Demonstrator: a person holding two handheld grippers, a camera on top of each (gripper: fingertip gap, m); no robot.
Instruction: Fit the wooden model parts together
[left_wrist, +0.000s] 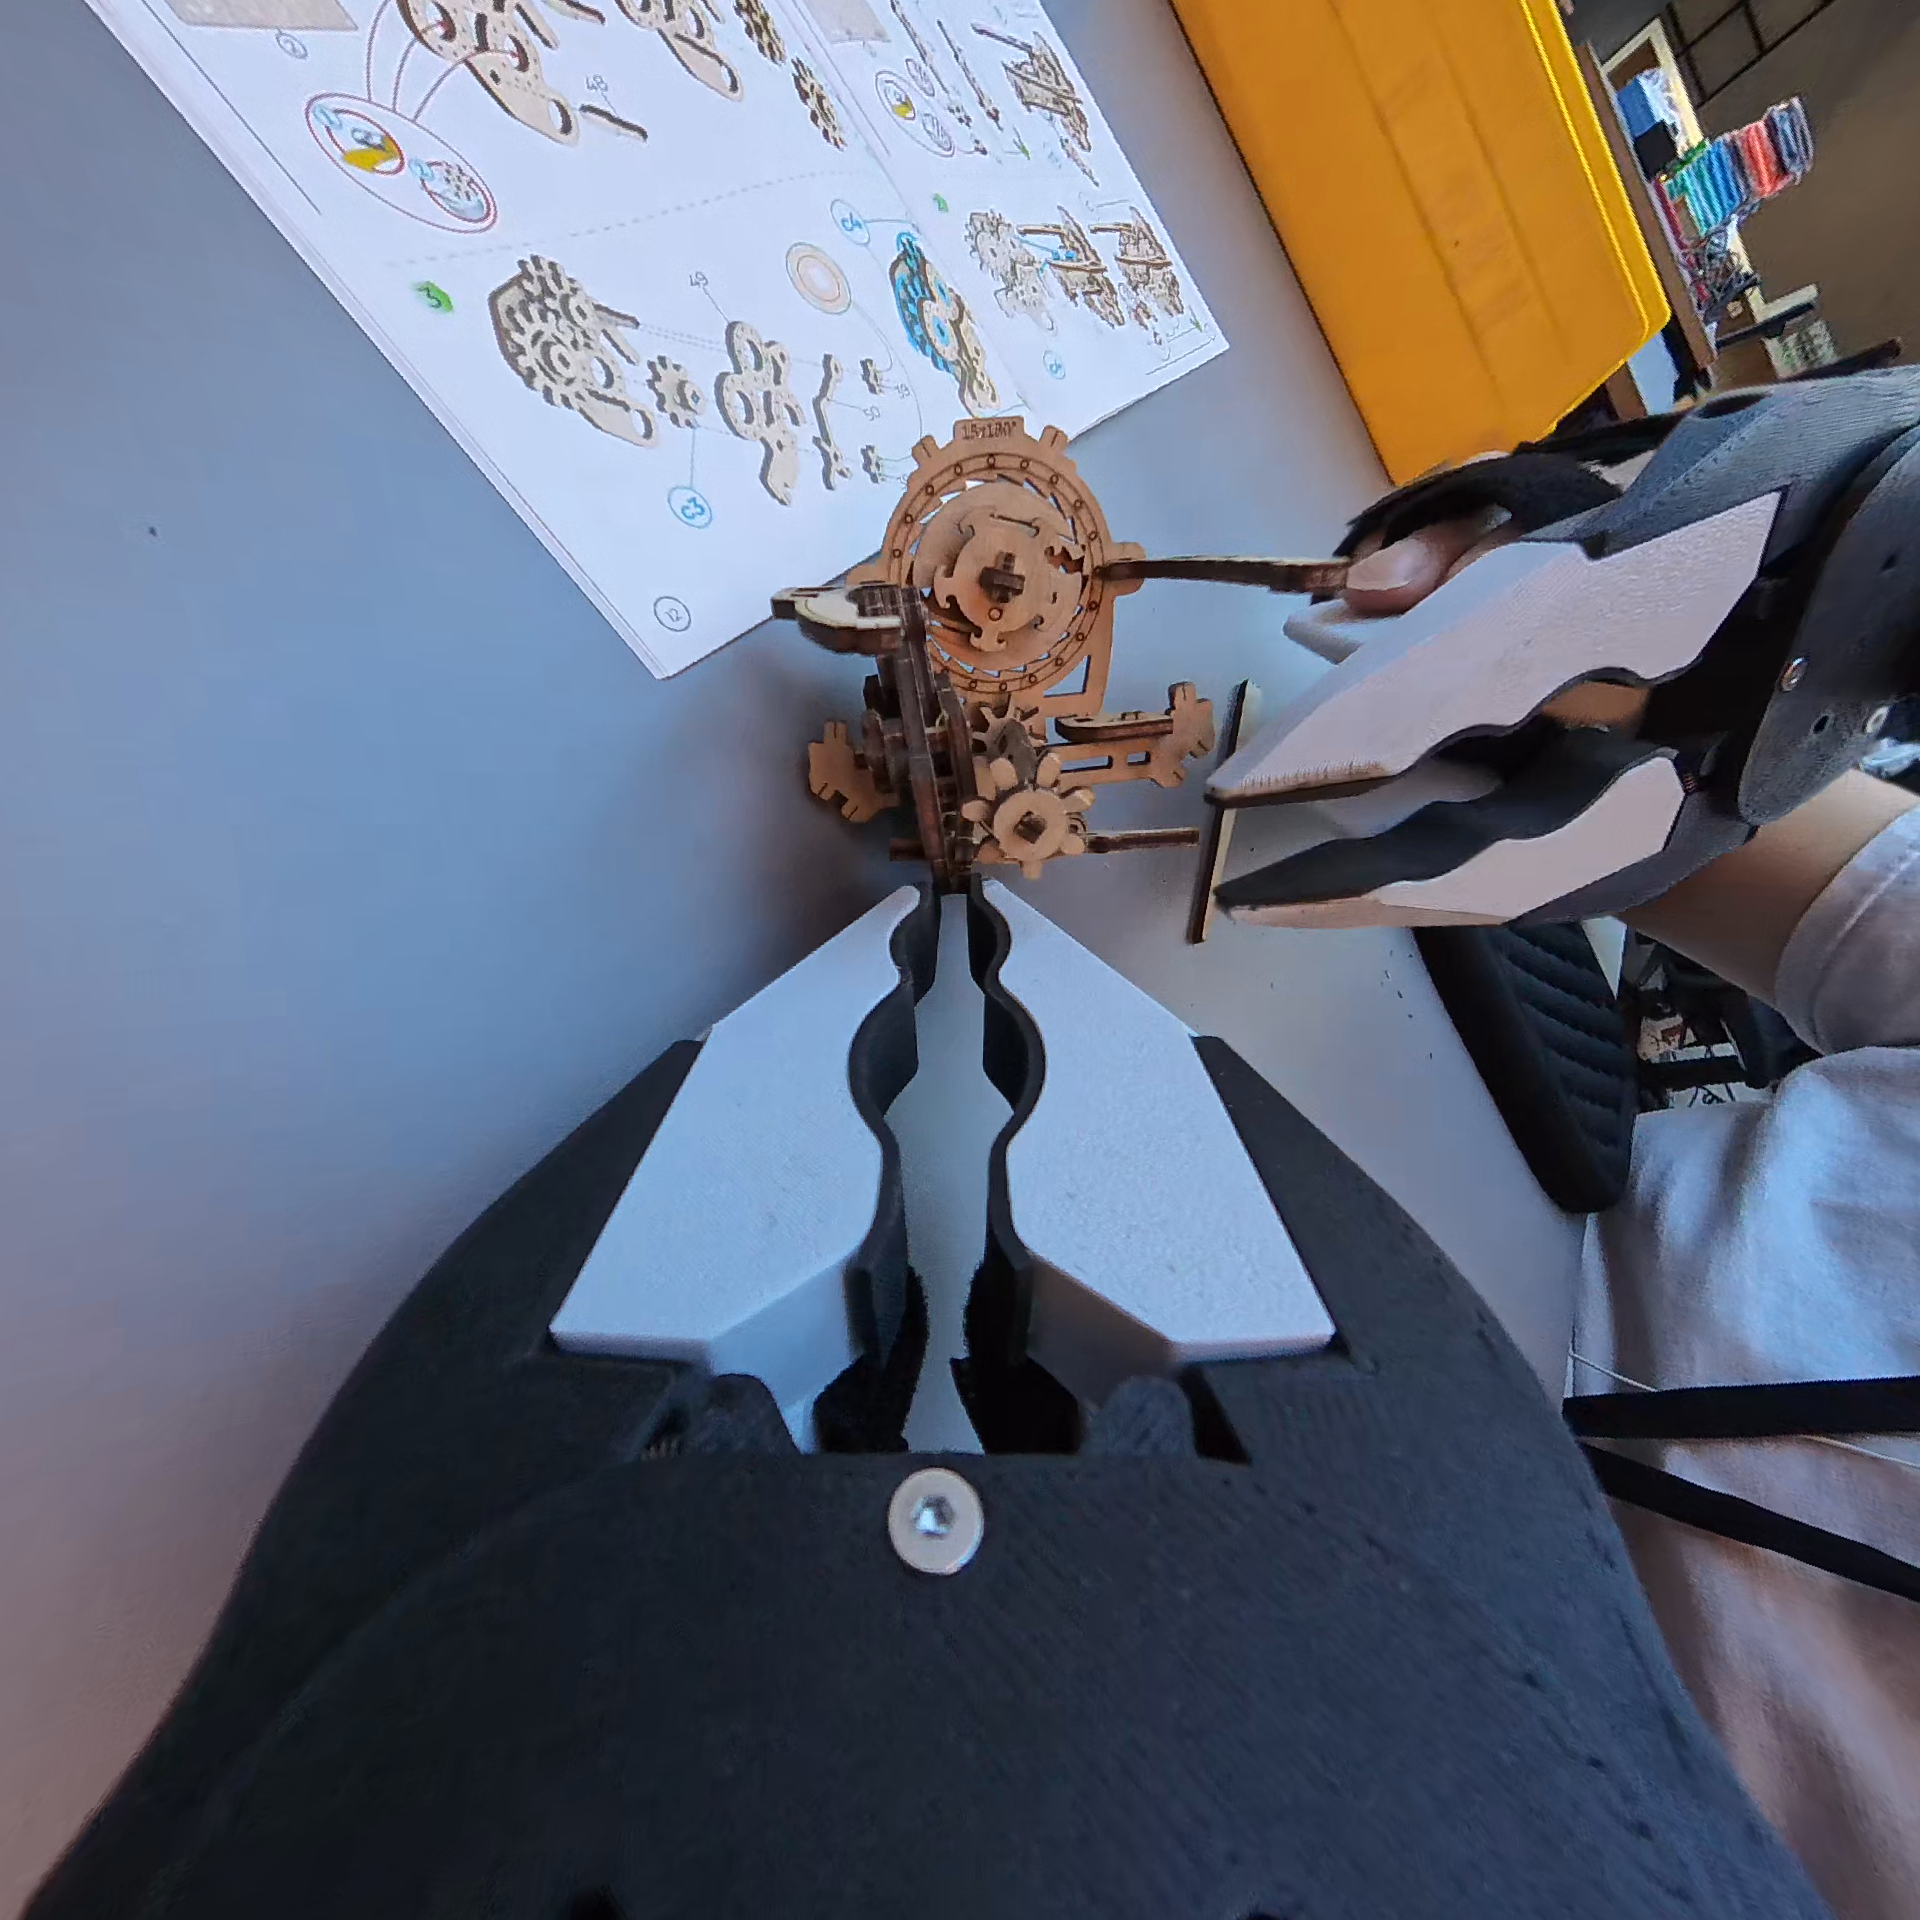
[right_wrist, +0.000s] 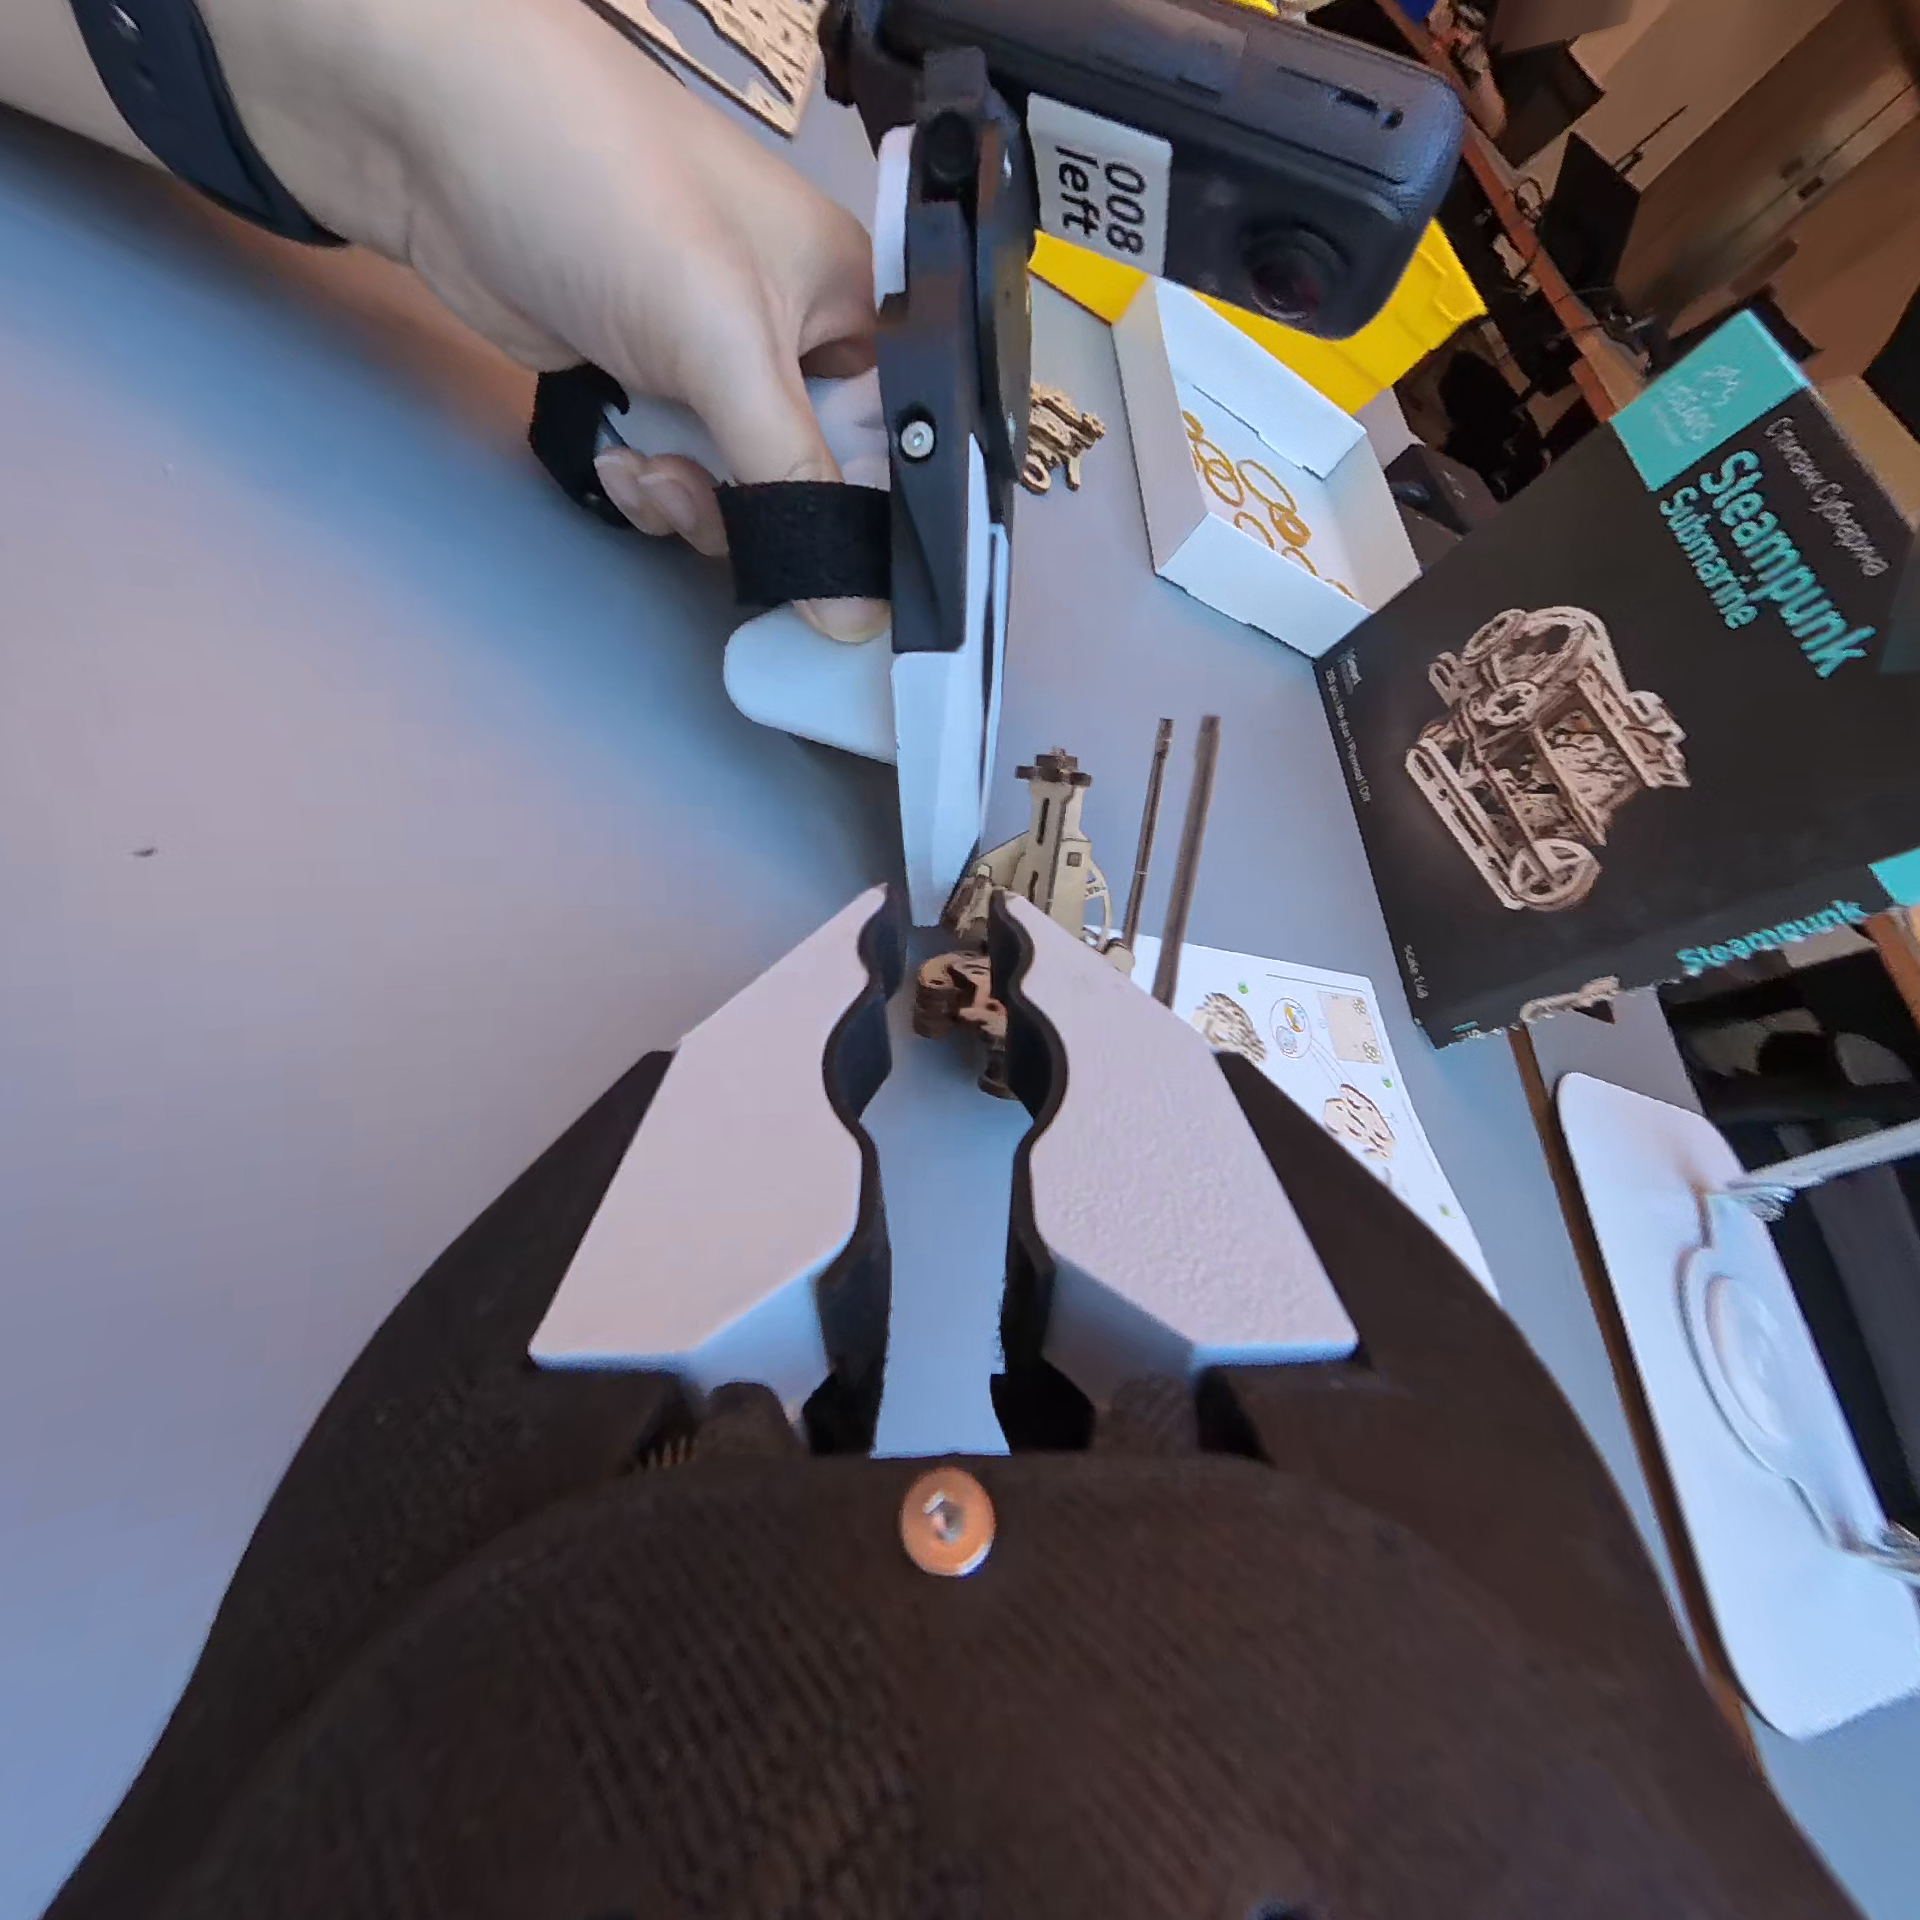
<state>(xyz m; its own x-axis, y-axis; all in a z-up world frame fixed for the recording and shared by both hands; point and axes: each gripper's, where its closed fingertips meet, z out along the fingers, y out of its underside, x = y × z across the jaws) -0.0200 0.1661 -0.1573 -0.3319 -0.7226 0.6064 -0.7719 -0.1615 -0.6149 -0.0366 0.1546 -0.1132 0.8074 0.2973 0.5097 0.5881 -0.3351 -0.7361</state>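
A wooden gear assembly (left_wrist: 987, 665), with a ring dial on top and small cogs below, is held up over the grey table. My left gripper (left_wrist: 951, 894) is shut on its lower edge. My right gripper (left_wrist: 1226, 842) comes in from the right, shut on a small flat wooden part (left_wrist: 1218, 790) held edge-on beside the assembly's lower axle. A thumb presses on a wooden rod (left_wrist: 1226, 569) that sticks out of the dial. In the right wrist view the lobed part (right_wrist: 961, 1003) sits between my right gripper's (right_wrist: 943, 914) fingers, with the left gripper (right_wrist: 935, 873) and assembly (right_wrist: 1049, 842) just beyond.
An open instruction booklet (left_wrist: 623, 312) lies behind the assembly, with a yellow bin (left_wrist: 1455, 208) beyond it. The dark kit box (right_wrist: 1610, 675), a white tray of rubber rings (right_wrist: 1247, 499), two loose wooden rods (right_wrist: 1184, 831) and a small sub-assembly (right_wrist: 1060, 431) lie on the table. The left gripper's tips are roughly 5 cm from the right gripper's.
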